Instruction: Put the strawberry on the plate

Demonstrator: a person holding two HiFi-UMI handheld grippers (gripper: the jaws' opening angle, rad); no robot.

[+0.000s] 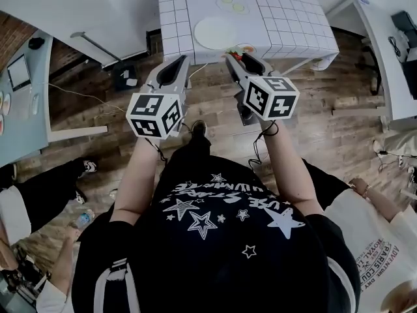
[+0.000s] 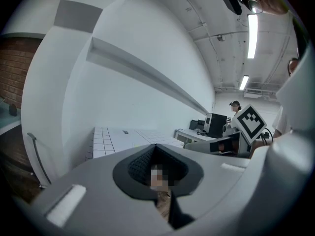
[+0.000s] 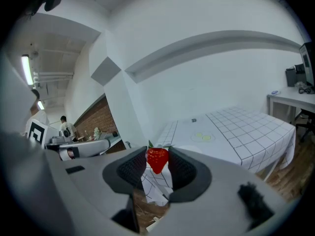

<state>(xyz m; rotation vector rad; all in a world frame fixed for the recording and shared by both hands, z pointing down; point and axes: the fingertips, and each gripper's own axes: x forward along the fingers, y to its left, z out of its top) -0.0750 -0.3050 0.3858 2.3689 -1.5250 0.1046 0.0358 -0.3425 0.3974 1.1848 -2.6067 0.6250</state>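
Holding the strawberry [image 3: 157, 159] pinched in the right tongs [image 3: 157, 165] at the table's [image 1: 293, 25] near edge.
Likely light, soft, easily bruised; the mid-body pinch suits it, gently. Plate [image 1: 215, 31] lies just beyond; left tongs [image 2: 156, 170] closed, empty.

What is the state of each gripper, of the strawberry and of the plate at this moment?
left gripper: fingers together, nothing between them.
right gripper: fingers shut on the strawberry.
strawberry: gripped between the right gripper's fingers, held in the air, not on the plate.
plate: lying on the table, empty.
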